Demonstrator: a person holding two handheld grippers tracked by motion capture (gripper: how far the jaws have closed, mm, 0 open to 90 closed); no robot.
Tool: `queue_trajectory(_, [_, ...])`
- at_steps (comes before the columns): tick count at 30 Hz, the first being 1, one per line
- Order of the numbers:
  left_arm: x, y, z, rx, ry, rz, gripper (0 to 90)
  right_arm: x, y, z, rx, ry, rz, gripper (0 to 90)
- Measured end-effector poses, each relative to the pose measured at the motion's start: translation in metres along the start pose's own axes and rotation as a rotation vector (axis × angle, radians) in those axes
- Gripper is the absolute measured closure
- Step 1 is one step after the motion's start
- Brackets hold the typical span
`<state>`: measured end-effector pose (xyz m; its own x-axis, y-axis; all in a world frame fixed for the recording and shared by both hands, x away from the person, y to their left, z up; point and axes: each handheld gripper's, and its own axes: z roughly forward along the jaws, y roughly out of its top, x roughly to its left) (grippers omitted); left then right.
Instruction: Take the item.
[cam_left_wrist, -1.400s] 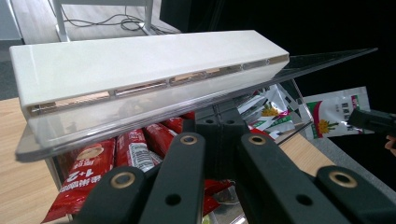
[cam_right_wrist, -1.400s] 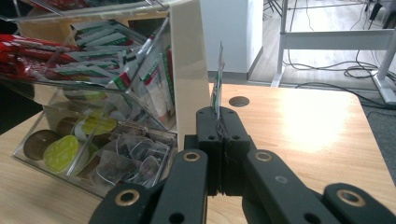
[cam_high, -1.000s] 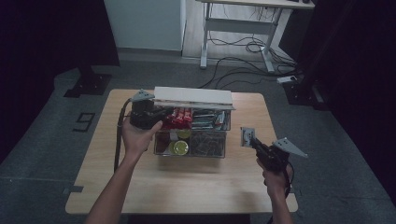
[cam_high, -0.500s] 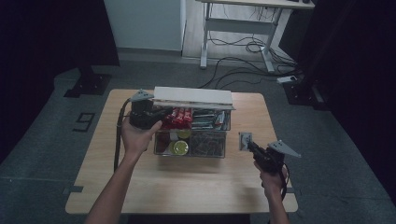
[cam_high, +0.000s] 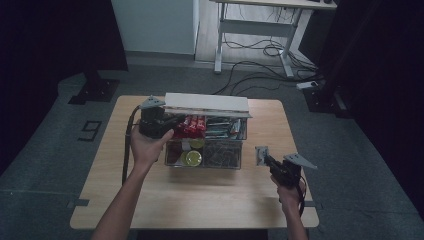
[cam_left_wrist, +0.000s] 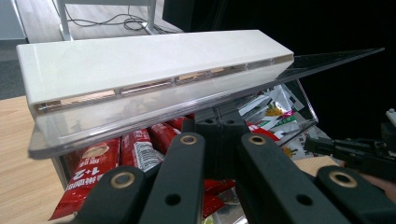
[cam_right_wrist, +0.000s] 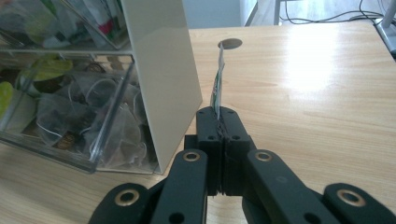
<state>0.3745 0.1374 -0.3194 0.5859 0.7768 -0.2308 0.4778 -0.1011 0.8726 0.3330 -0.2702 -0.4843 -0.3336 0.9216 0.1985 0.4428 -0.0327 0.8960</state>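
A clear compartment box (cam_high: 239, 159) stands mid-table, and its lid (cam_high: 206, 104), with a white bar on it, is raised. My left gripper (cam_high: 174, 124) is shut on the lid's clear front edge (cam_left_wrist: 140, 119) and holds it up; its jaws (cam_left_wrist: 219, 125) meet under the white bar (cam_left_wrist: 140, 65). Red sachets (cam_left_wrist: 93, 172) lie in the compartment below. Right of the box, my right gripper (cam_high: 265, 160) is shut on a small flat packet (cam_high: 260, 154). In the right gripper view that packet (cam_right_wrist: 217, 84) stands edge-on above the closed jaws (cam_right_wrist: 218, 119), beside the box's cream side wall (cam_right_wrist: 163, 70).
The box's front compartments hold tea bags (cam_right_wrist: 70, 121) and green-yellow items (cam_high: 192, 157). The wooden table (cam_high: 200, 200) has a round cable hole (cam_right_wrist: 230, 43) at its far side. A desk frame and cables (cam_high: 260, 50) stand on the floor behind.
My right gripper has sunk a little toward the table with the packet still in it. The left gripper and the raised lid have stayed put.
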Motion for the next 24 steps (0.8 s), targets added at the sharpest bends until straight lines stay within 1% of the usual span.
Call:
queue_trajectory(3, [0.0,0.0,0.0,-0.001,-0.001,-0.001,90.0,-0.002,-0.003,0.005,0.013,-0.002,0.002,87.8])
queue_trajectory(5, [-0.001,0.0,0.0,-0.003,0.0,-0.001,90.0,-0.003,-0.007,0.01,0.035,0.0,0.002,87.8])
queue_trajectory(6, [-0.001,0.0,0.0,-0.003,0.0,-0.001,90.0,-0.003,-0.007,0.01,0.035,0.0,0.002,87.8])
queue_trajectory(9, [-0.003,-0.001,-0.001,-0.003,0.001,0.001,90.0,-0.005,-0.012,0.015,0.055,-0.002,0.011,87.8])
queue_trajectory(18, [-0.006,-0.001,0.002,0.005,-0.004,0.01,90.0,-0.009,-0.021,0.022,0.095,-0.012,0.014,87.7])
queue_trajectory(24, [-0.006,-0.001,0.002,0.003,-0.007,0.011,90.0,-0.011,-0.025,0.025,0.108,-0.014,0.016,87.5])
